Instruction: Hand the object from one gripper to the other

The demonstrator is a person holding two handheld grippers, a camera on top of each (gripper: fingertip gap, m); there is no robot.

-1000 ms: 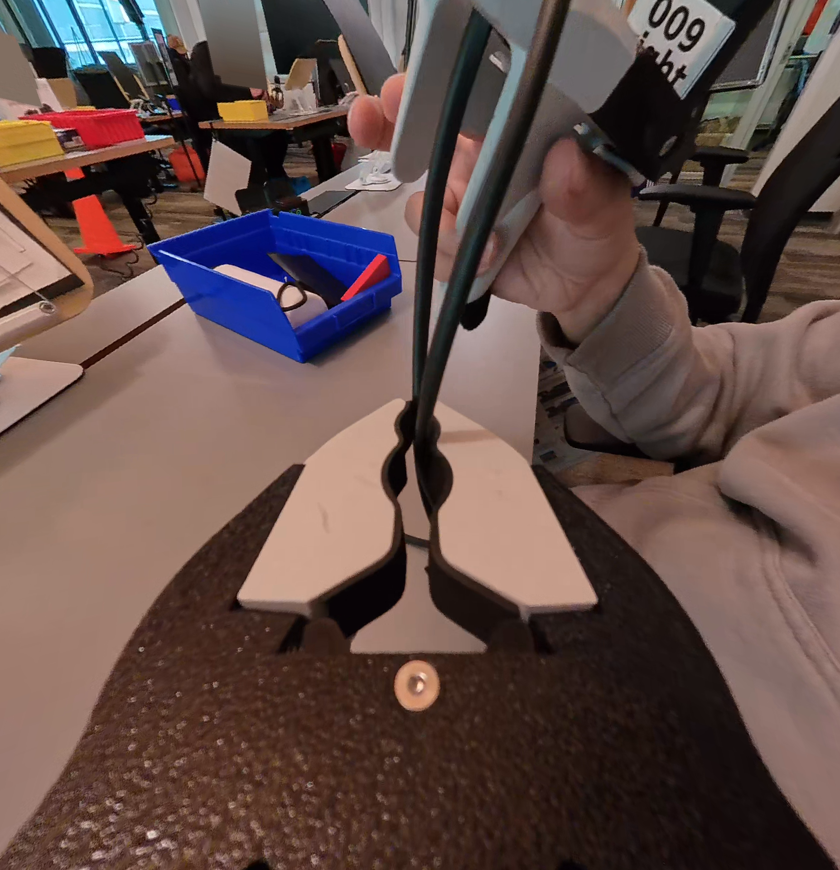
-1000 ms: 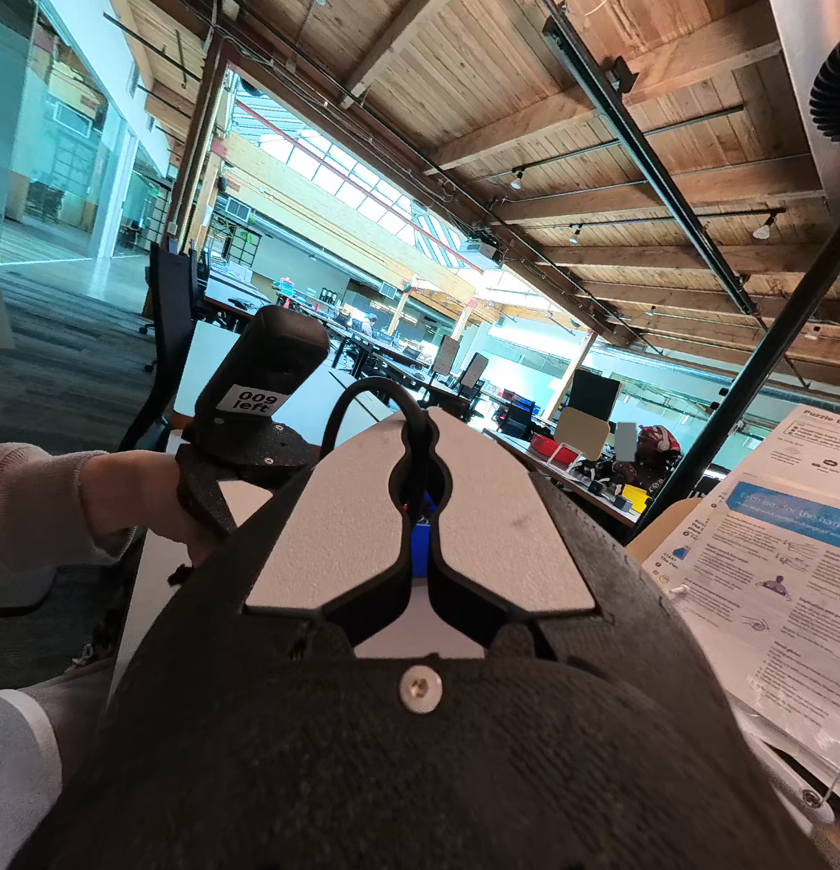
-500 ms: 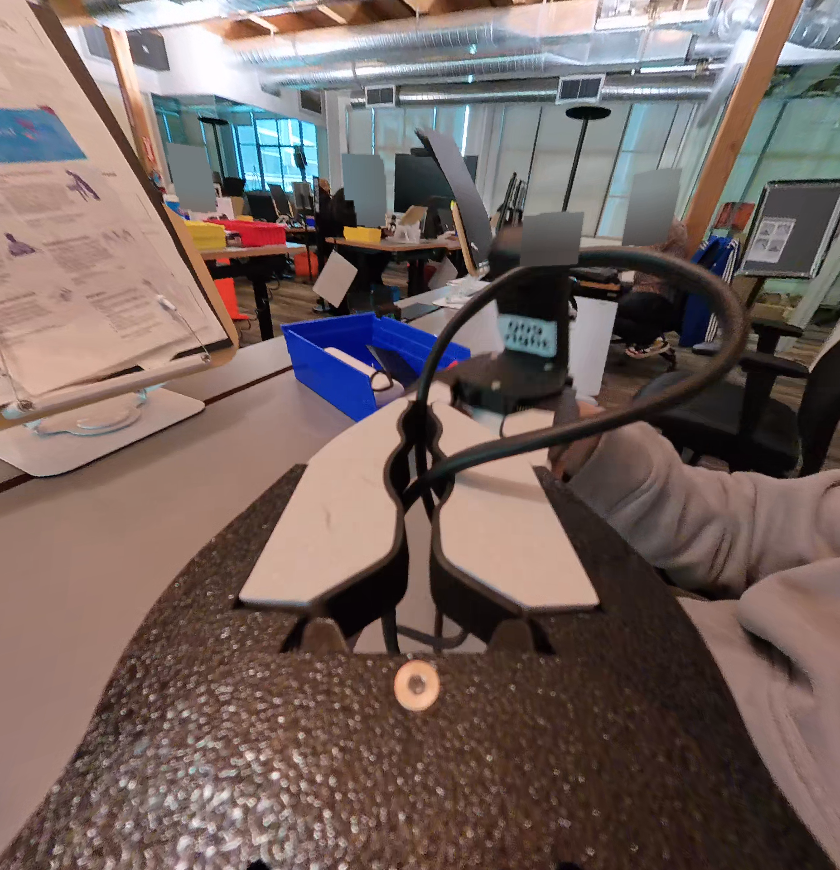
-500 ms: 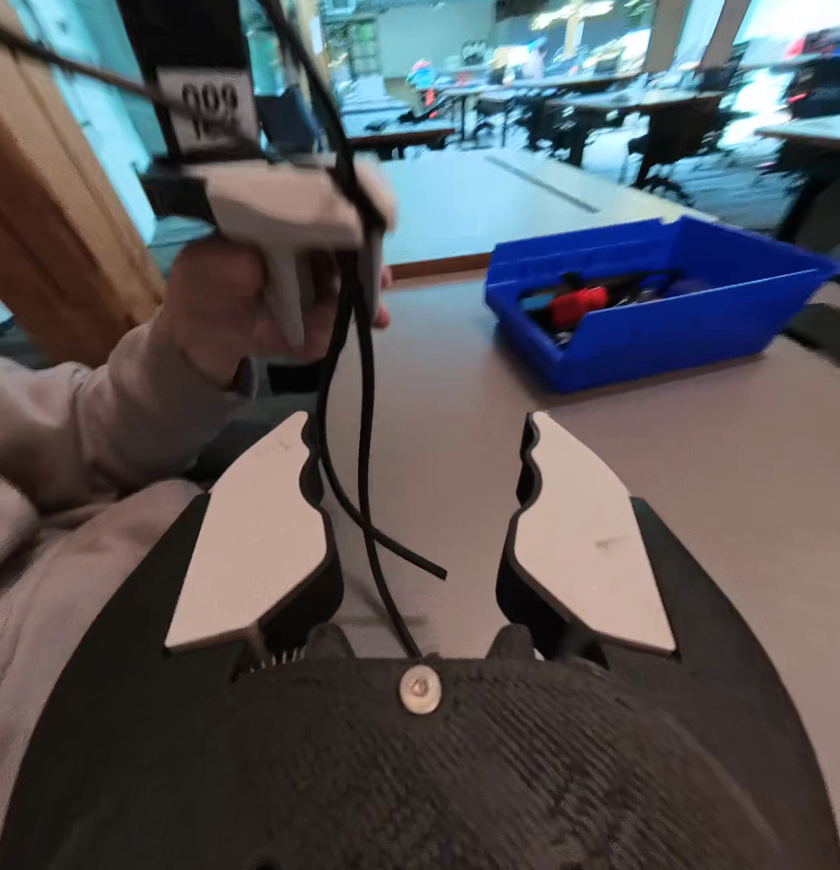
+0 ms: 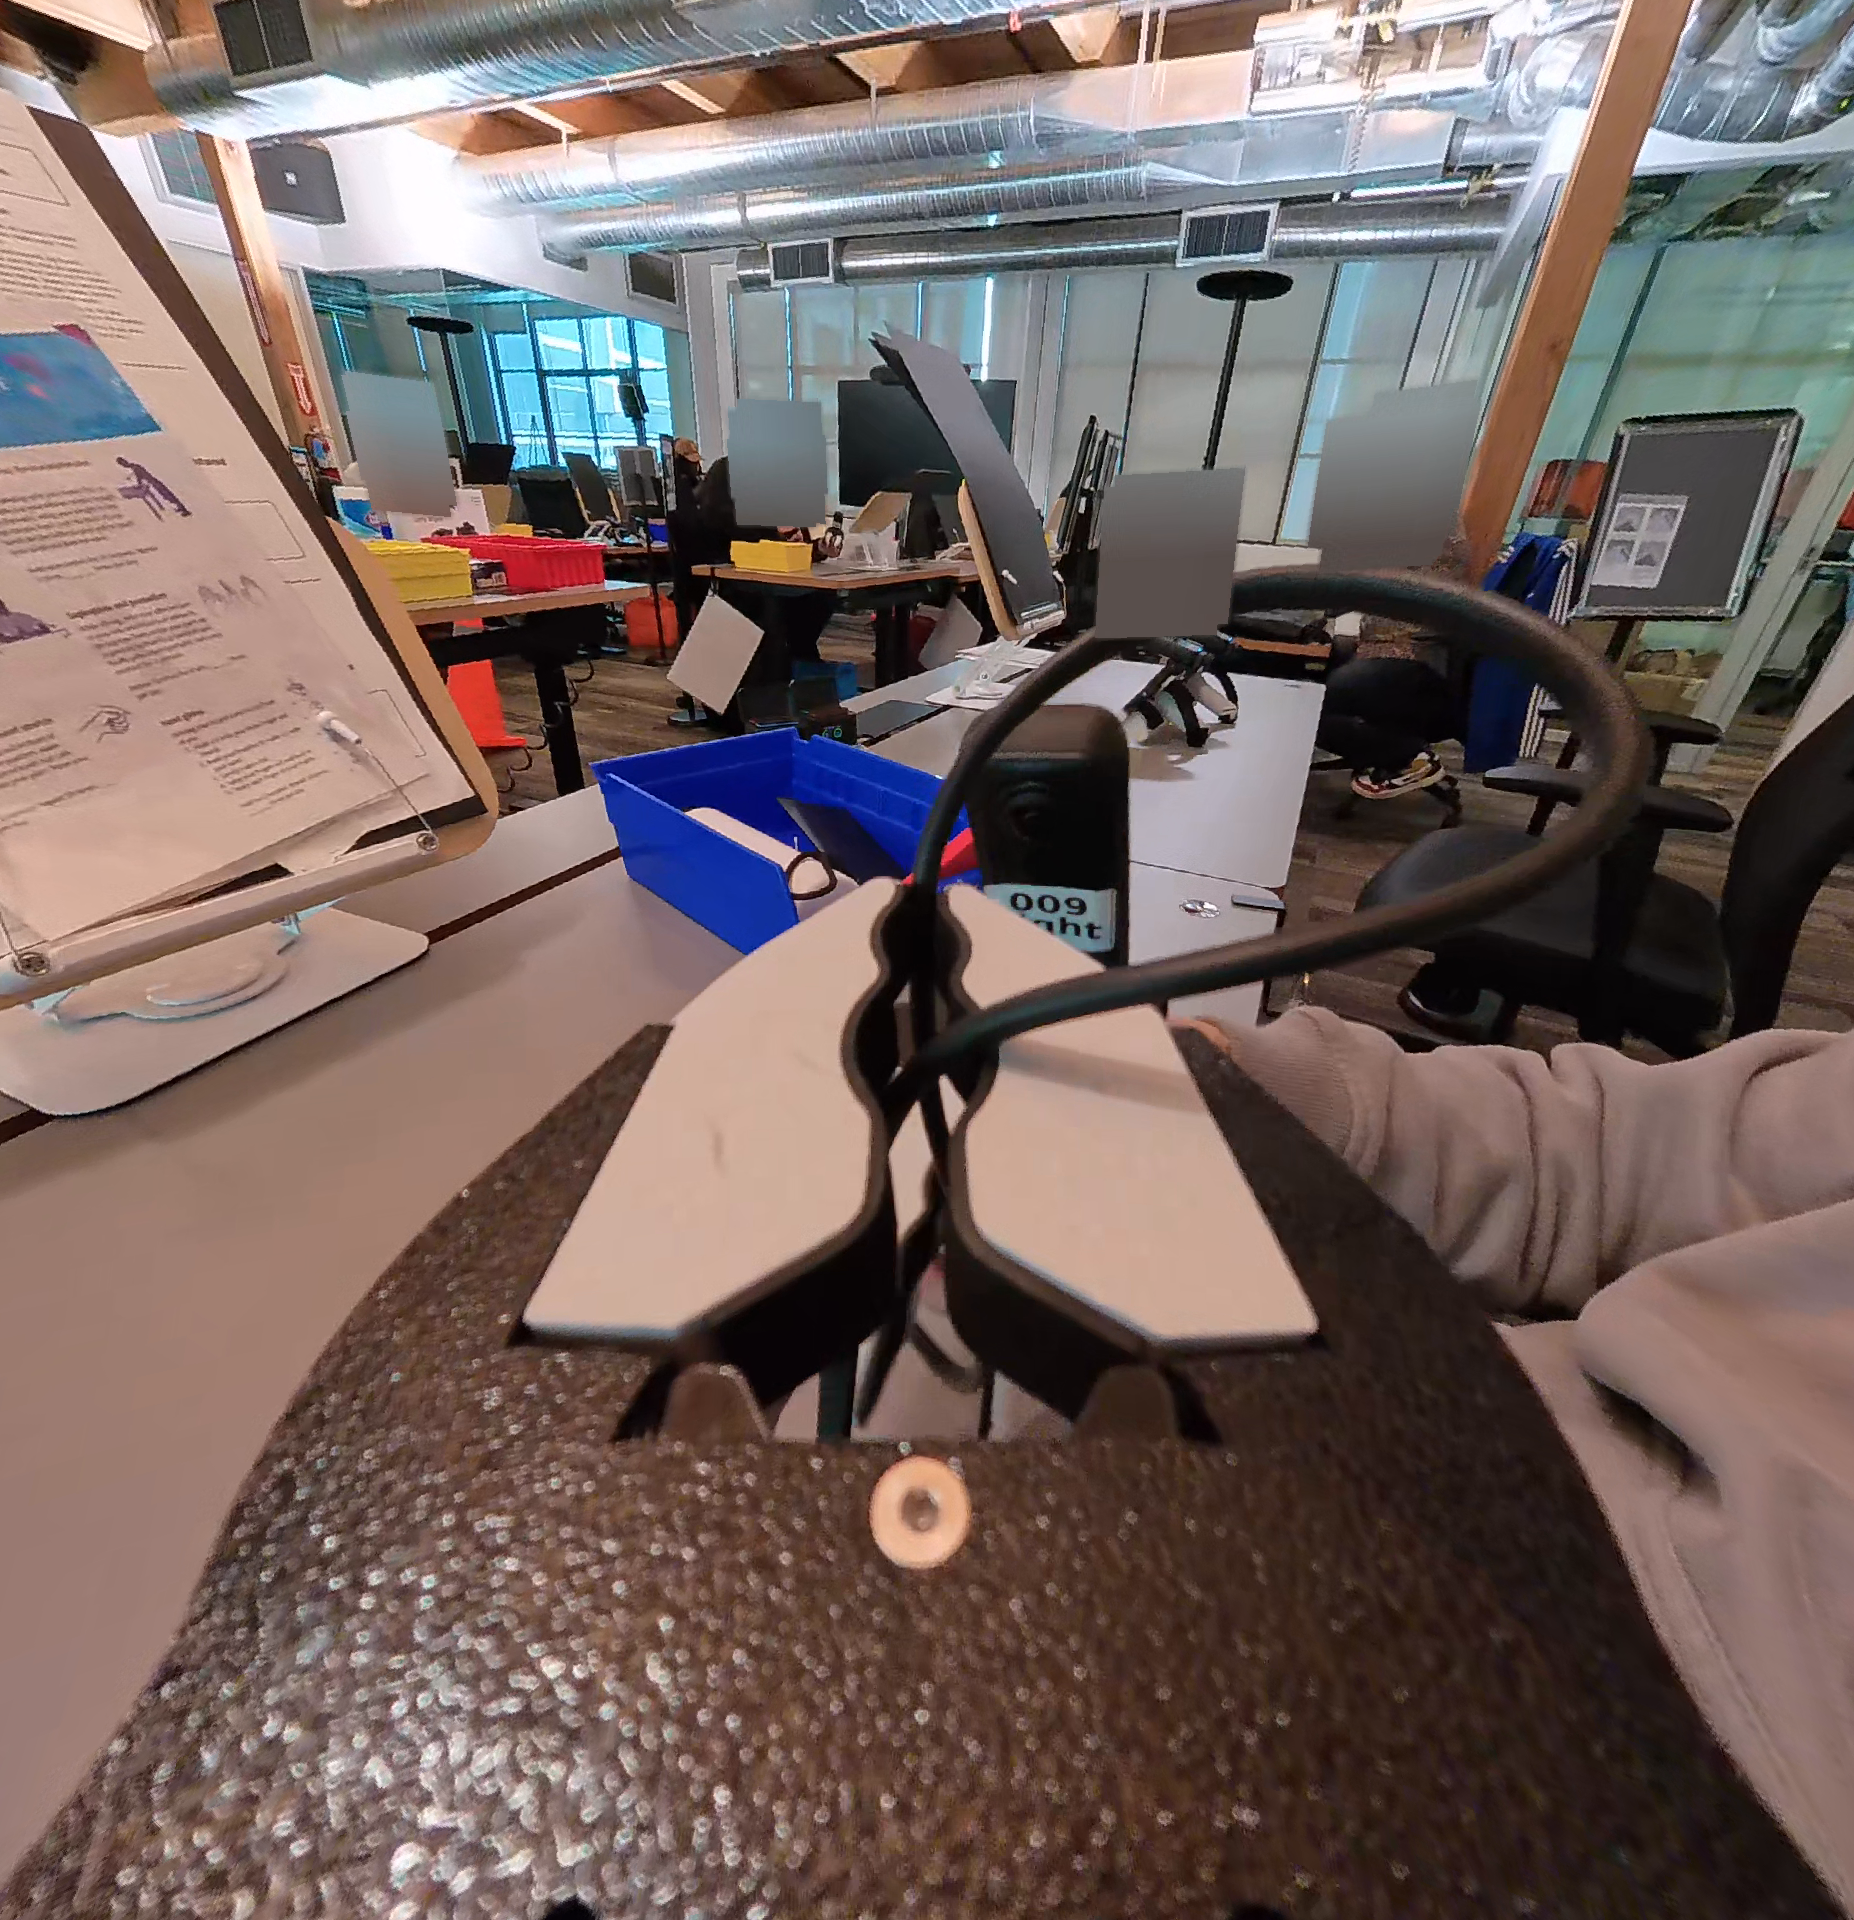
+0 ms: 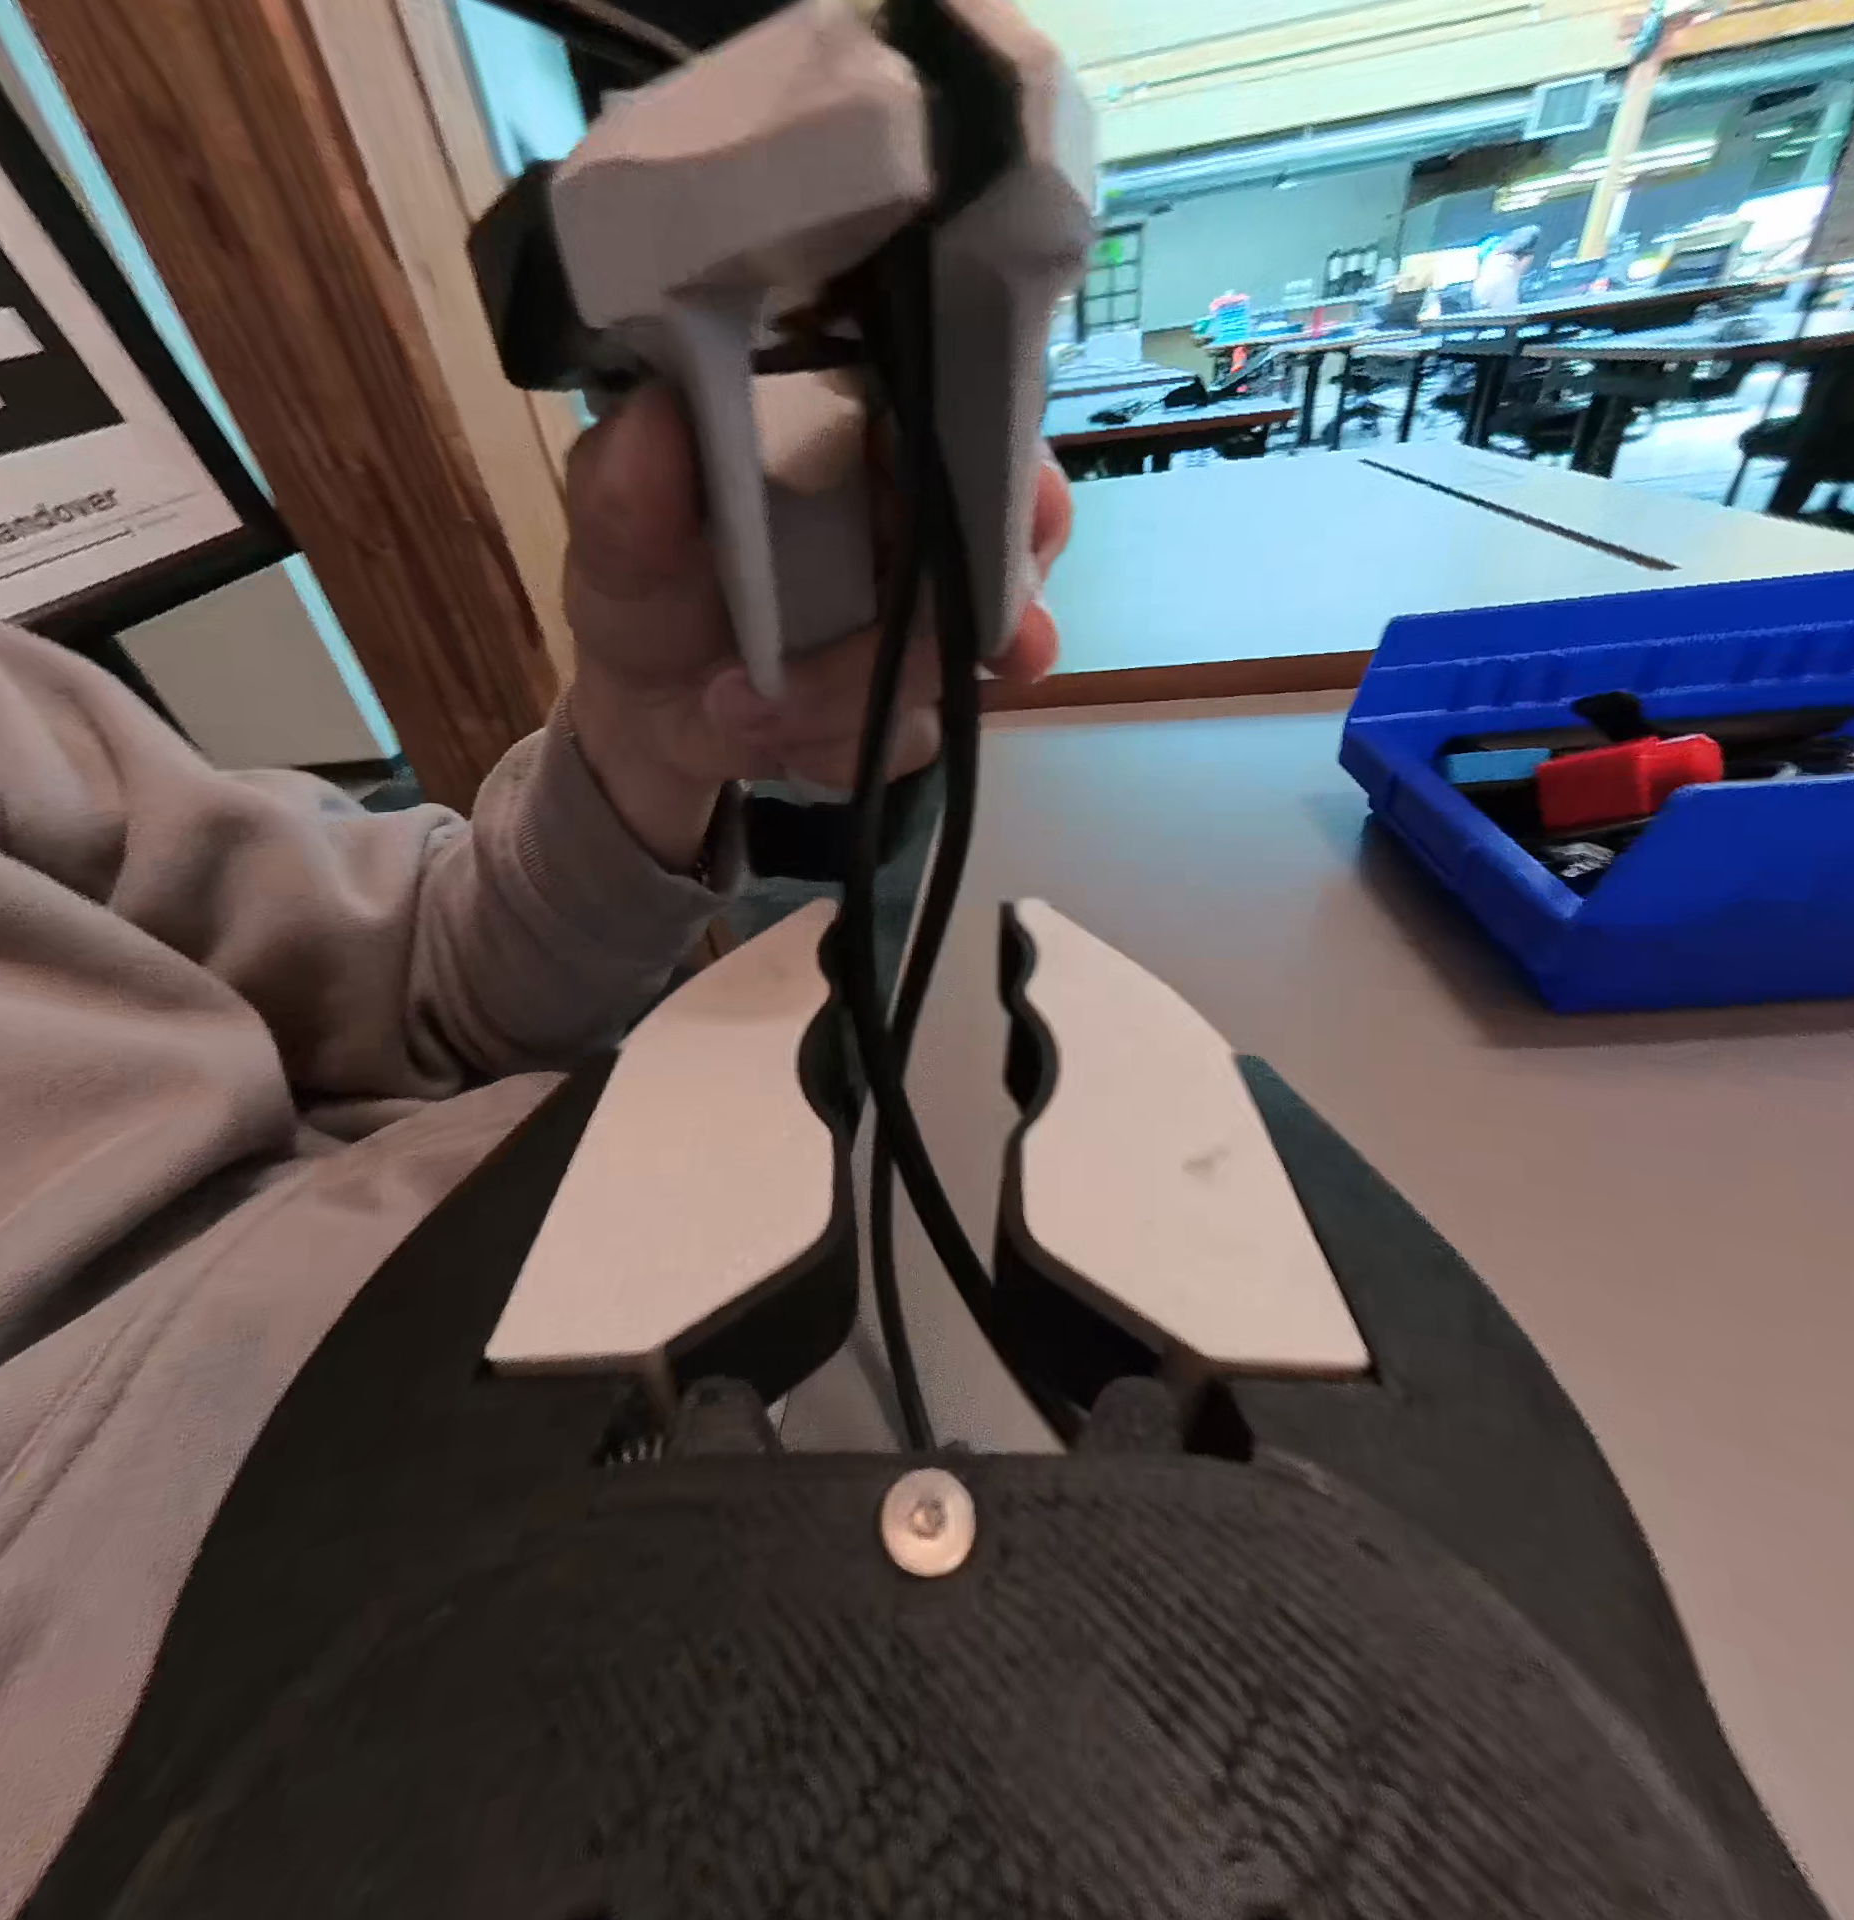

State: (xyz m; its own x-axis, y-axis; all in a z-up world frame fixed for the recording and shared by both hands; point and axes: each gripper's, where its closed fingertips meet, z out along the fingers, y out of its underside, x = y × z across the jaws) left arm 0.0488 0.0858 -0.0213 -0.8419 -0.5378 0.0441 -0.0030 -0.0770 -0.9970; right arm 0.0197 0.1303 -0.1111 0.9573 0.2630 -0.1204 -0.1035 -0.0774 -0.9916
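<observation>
A black cable (image 5: 1588, 727) is pinched between the shut fingers of my left gripper (image 5: 918, 935), and its loop arcs up and to the right. The right gripper's black body (image 5: 1048, 810) stands just beyond my left fingertips. In the right wrist view the left gripper (image 6: 902, 260) hangs above, held by a hand, with two strands of the cable (image 6: 954, 623) dropping from it. The strands pass between the fingers of my right gripper (image 6: 918, 914). Its jaws are open with a narrow gap and do not pinch the cable.
A blue bin (image 5: 715, 831) with small items, also in the right wrist view (image 6: 1681, 883), stands on the grey table (image 5: 279, 1247). A document stand (image 5: 175, 623) is at the left. Office chairs (image 5: 1577, 914) are to the right, and a sleeved arm (image 6: 227, 935) lies close by. Spacing between my two grippers at the tips: around 10 centimeters.
The right gripper, shut on the cable a second ago, opened wide; its jaws have now narrowed around the hanging strands. The left gripper stays shut on the cable and has come closer.
</observation>
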